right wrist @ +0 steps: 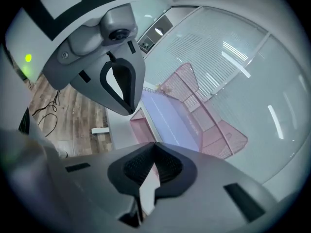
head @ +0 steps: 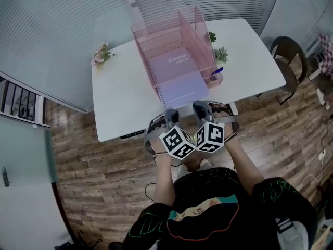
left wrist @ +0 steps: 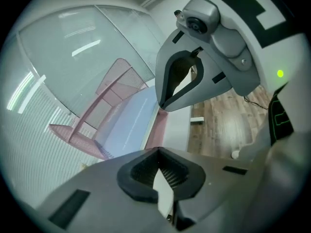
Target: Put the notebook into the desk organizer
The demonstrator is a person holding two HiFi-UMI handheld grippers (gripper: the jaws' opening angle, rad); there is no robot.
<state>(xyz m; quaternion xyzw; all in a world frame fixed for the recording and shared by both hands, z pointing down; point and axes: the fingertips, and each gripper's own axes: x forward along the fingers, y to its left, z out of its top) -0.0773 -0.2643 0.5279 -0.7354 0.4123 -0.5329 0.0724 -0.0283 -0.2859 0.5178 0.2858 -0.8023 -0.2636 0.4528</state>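
Lying flat in the desk organizer (head: 156,40), the notebook (head: 177,79) seems to protrude toward the bench's (head: 119,98) near edge. Left gripper (head: 170,117) and right gripper (head: 201,108) hover clenched and empty. A clumsy push could skid the organizer away.

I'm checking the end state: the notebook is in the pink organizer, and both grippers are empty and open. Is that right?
No. The grippers are shut, not open. The left gripper view shows the left gripper with its jaws together and nothing between them, and the right gripper view shows the same for the right gripper. The notebook is in the pink organizer.
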